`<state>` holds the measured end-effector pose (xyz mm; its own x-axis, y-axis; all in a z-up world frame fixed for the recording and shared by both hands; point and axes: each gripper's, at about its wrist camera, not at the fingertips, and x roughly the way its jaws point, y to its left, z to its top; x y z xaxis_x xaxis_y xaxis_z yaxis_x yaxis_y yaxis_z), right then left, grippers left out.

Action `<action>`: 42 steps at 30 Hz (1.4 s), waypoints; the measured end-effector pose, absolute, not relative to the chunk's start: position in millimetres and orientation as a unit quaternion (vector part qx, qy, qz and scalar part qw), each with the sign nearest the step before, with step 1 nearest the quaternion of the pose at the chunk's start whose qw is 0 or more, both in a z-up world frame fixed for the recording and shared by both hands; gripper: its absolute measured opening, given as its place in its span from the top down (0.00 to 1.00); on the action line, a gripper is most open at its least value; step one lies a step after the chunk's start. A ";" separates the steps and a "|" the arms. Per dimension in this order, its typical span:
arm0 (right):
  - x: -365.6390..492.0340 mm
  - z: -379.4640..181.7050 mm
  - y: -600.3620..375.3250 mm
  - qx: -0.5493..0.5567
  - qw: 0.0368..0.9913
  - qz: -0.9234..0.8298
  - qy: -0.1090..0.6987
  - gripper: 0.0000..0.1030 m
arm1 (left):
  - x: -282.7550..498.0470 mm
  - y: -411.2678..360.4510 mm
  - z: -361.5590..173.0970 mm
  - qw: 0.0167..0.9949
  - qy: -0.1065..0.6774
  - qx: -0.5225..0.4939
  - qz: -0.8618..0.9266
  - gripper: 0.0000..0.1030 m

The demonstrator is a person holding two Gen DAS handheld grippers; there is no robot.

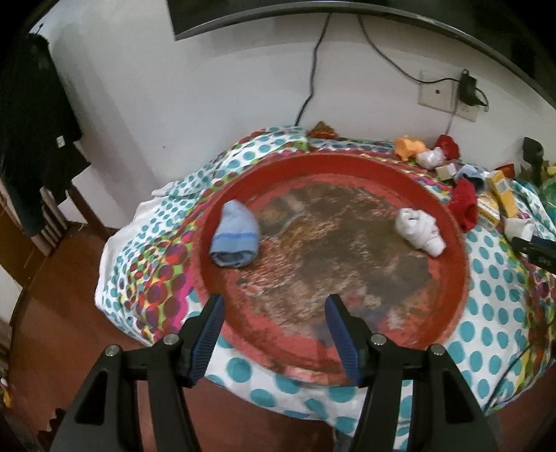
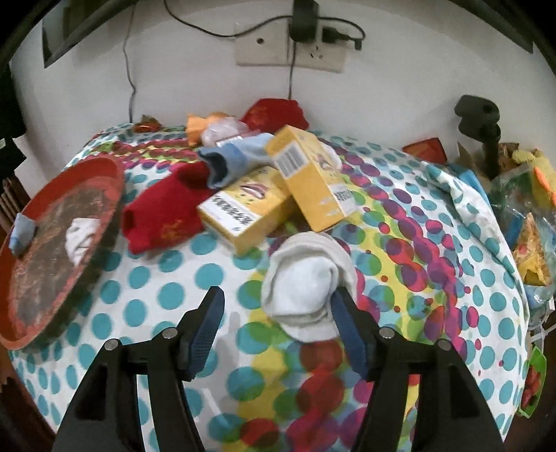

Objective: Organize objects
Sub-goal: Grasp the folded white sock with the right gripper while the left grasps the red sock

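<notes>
A round red tray (image 1: 347, 167) lies on the dotted cloth; it holds a rolled blue sock (image 1: 236, 240) at its left and a rolled white sock (image 1: 418, 231) at its right. My left gripper (image 1: 274, 306) is open and empty over the tray's near rim. In the right wrist view the tray (image 2: 100, 174) is at the left. My right gripper (image 2: 278, 299) is open, with a rolled white sock (image 2: 305, 285) lying just ahead, against its right finger. A red sock (image 2: 166, 212), a blue sock (image 2: 229, 160) and two yellow boxes (image 2: 250, 208) (image 2: 309, 174) lie beyond.
Orange and red cloth items (image 2: 274, 111) lie at the wall. A black stand (image 2: 483, 125) and bags of clutter (image 2: 528, 222) sit at the right. A socket with charger (image 2: 302, 21) and cables is on the wall. The table edge drops to wooden floor (image 1: 69, 313) at left.
</notes>
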<state>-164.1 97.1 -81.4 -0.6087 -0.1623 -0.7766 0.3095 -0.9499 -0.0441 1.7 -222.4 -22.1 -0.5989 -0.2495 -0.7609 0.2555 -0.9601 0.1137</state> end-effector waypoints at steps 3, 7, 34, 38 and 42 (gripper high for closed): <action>-169.2 -83.8 99.4 0.408 0.119 -0.900 0.098 0.36 | -9.1 -204.4 -21.3 0.123 -0.011 0.435 -0.892 0.41; -180.2 -84.2 118.3 0.409 0.114 -0.903 0.072 0.36 | -28.5 -171.5 -15.0 0.087 -0.040 0.433 -0.896 0.41; -223.3 -94.0 190.9 0.406 0.123 -0.905 0.032 0.59 | -184.8 -4.3 -51.2 -0.090 -0.136 0.435 -0.885 0.41; -223.5 -95.2 188.4 0.400 0.123 -0.907 0.046 0.59 | -203.7 -2.8 -62.6 -0.085 -0.129 0.452 -0.878 0.41; -226.7 -96.7 191.9 0.407 0.129 -0.904 0.034 0.57 | -217.4 -5.1 -74.1 -0.080 -0.115 0.463 -0.875 0.41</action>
<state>-226.7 191.9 -96.7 -0.6360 -0.2059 -0.7437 0.2612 -0.9643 0.0436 -217.4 -5.1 -74.1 -0.5593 0.0332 -0.8283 -0.2458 -0.9609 0.1274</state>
